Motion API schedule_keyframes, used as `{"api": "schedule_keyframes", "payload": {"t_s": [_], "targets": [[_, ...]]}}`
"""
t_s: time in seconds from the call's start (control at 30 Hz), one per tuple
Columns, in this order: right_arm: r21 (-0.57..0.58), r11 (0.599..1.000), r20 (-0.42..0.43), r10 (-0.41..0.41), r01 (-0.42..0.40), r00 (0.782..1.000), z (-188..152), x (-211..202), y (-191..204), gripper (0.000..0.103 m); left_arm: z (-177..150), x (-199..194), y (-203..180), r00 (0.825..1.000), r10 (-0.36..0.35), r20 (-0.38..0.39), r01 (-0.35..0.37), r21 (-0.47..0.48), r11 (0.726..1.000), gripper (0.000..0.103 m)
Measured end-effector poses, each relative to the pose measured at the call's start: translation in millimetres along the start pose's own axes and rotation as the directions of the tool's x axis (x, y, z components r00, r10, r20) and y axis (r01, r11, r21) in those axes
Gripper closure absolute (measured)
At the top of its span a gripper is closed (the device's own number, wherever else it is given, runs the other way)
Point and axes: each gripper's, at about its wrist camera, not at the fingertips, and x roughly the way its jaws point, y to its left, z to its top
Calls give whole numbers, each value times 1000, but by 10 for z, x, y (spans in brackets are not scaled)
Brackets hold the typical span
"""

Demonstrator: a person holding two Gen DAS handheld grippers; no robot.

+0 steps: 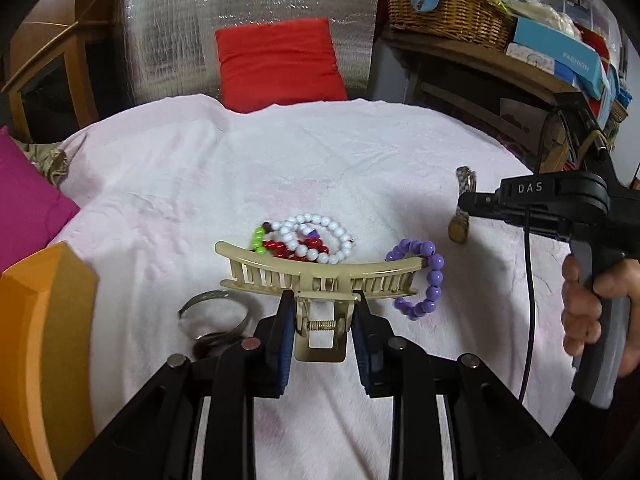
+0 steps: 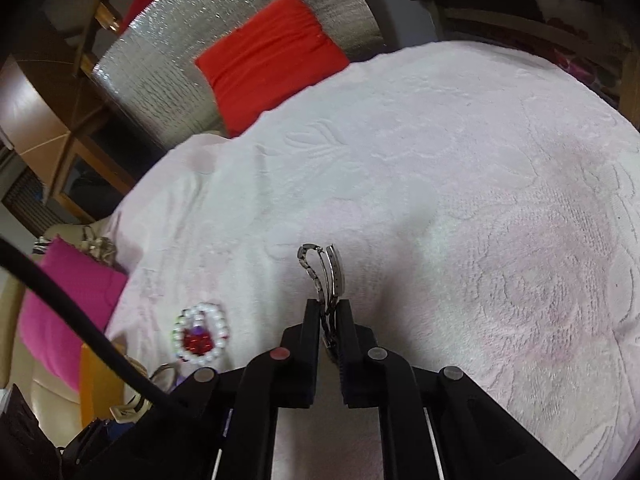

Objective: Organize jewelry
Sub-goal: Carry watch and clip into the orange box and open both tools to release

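- The left gripper (image 1: 322, 322) is closed on a beige hair clip (image 1: 318, 276); its 2 blue pads (image 1: 285, 344) press the clip's handles at 6 o'clock in the left wrist view, the toothed part lying crosswise above them.
- Past the clip, at 12 o'clock from it, a heap of white, red and green bead bracelets (image 1: 310, 240) lies on the white blanket (image 1: 280, 160).
- A purple bead bracelet (image 1: 424, 276) sits at 3 o'clock of the clip, partly behind its right end.
- A metal bangle (image 1: 216, 312) lies on the blanket at 8 o'clock of the clip, just beside the left gripper.
- The right gripper (image 2: 329, 316) is clamped tight on the band of a metal watch (image 2: 330, 270), which stands up from the fingertips at 12 o'clock, clear of the blanket.
- In the left wrist view, a hand (image 1: 592, 308) grips the right gripper's handle at 3 o'clock.
- A red cushion (image 1: 278, 62) rests at 12 o'clock beyond the blanket, a pink one (image 1: 28, 196) at 9 o'clock.
- An orange box (image 1: 44, 344) edge shows at 8 o'clock.
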Motion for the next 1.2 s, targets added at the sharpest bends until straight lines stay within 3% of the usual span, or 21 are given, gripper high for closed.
{"api": "schedule_keyframes", "payload": {"t_s": [0.1, 0.2, 0.37, 0.6, 0.77, 0.9, 1.0, 1.13, 1.2], "targets": [[-6, 1000, 28, 20, -20, 999, -11, -66, 41, 94, -56, -68, 5, 999, 38, 11, -39, 34, 999, 75], [-13, 999, 46, 32, -31, 998, -28, -105, 91, 94, -130, -53, -61, 993, 121, 2, -120, 109, 987, 75], [-25, 999, 45, 41, -40, 998, -74, -120, 160, 94, -155, -70, -75, 988, 152, 8, -151, 154, 976, 75], [-28, 998, 60, 57, -55, 997, -67, -135, 181, 94, -57, -230, 239, 987, 151, 46, -152, 22, 988, 75], [-33, 995, 61, 91, -89, 994, -81, -144, 229, 94, -31, -433, 469, 969, 218, 116, -210, -74, 975, 75], [-77, 988, 79, 140, -134, 987, -136, -178, 378, 94, -40, -629, 651, 933, 319, 168, -295, -155, 943, 75], [-125, 976, 88, 191, -179, 978, -205, -202, 548, 94, -67, -804, 817, 890, 410, 202, -362, -236, 902, 75], [-195, 952, 78, 255, -236, 964, -355, -198, 826, 94, -122, -1053, 1080, 812, 541, 219, -450, -355, 819, 75], [-236, 934, 61, 290, -268, 955, -451, -185, 994, 94, -158, -1142, 1198, 783, 585, 210, -478, -397, 783, 75]]}}
